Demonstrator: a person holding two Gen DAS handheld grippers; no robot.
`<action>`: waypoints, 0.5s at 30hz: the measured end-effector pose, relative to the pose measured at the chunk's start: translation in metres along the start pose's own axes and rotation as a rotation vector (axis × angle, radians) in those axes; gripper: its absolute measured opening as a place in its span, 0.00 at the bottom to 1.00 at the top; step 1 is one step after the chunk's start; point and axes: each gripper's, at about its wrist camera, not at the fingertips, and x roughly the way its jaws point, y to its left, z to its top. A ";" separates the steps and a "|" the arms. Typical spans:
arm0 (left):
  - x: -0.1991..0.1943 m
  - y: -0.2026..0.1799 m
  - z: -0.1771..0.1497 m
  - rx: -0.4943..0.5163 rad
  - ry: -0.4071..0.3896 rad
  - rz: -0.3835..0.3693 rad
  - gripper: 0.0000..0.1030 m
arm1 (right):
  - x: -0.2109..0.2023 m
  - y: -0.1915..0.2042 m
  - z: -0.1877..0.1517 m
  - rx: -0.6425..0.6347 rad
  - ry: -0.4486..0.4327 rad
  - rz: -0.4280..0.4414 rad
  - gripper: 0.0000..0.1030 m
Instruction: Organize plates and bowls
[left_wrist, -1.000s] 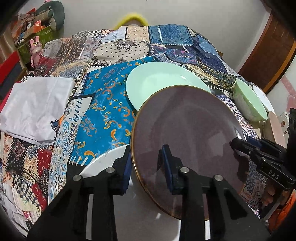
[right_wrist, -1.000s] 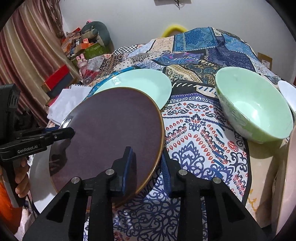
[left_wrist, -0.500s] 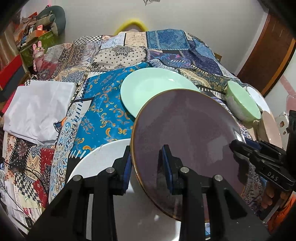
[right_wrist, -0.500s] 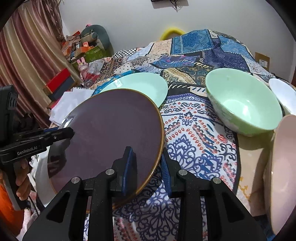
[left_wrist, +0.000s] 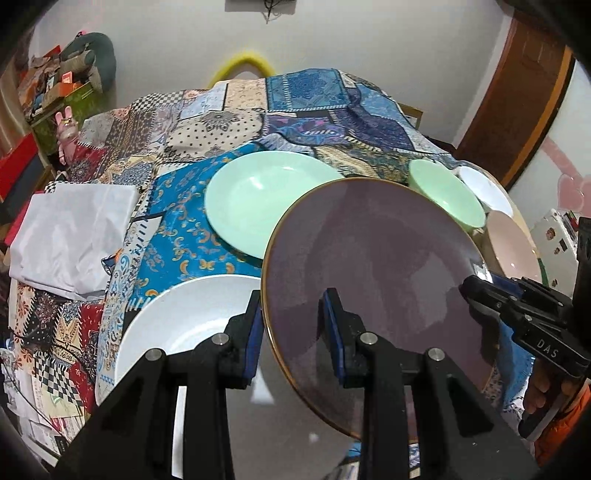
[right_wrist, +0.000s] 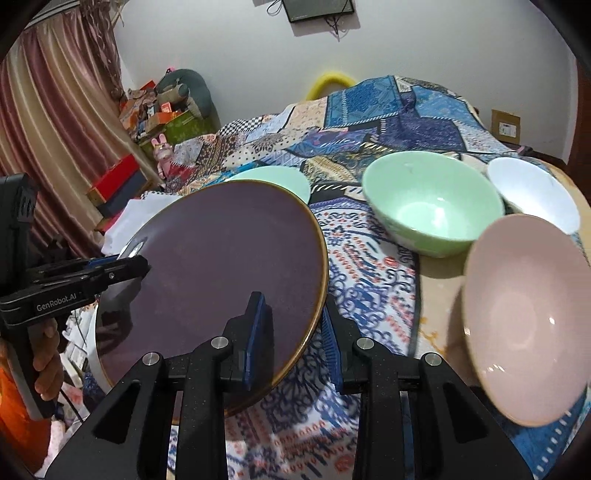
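A dark purple plate (left_wrist: 373, 280) with a gold rim hangs in the air, gripped on both sides. My left gripper (left_wrist: 293, 328) is shut on its near-left rim, and my right gripper (right_wrist: 295, 332) is shut on its near-right rim (right_wrist: 314, 295). Under it lies a white plate (left_wrist: 184, 325). Farther back a mint green plate (left_wrist: 258, 199) rests on the patterned cloth. To the right stand a mint green bowl (right_wrist: 432, 203), a white bowl (right_wrist: 532, 192) and a pink bowl (right_wrist: 528, 317).
The patchwork cloth (left_wrist: 177, 236) covers the whole surface. A folded white cloth (left_wrist: 74, 236) lies at the left edge. Boxes and soft toys (right_wrist: 166, 110) pile up against the far wall, with a curtain (right_wrist: 48, 129) at the left. A person's hand (right_wrist: 48, 365) holds the left gripper's handle.
Both grippers have lifted the purple plate and drawn it back toward me. More of the white plate below shows, and the pink and white bowls have come into view.
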 end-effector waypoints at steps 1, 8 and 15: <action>-0.001 -0.004 0.000 0.005 0.000 -0.004 0.30 | -0.004 -0.002 -0.001 0.003 -0.005 -0.003 0.26; -0.007 -0.032 -0.005 0.040 0.003 -0.020 0.30 | -0.023 -0.016 -0.011 0.030 -0.024 -0.024 0.26; -0.001 -0.058 -0.012 0.074 0.032 -0.040 0.30 | -0.037 -0.031 -0.023 0.065 -0.028 -0.047 0.26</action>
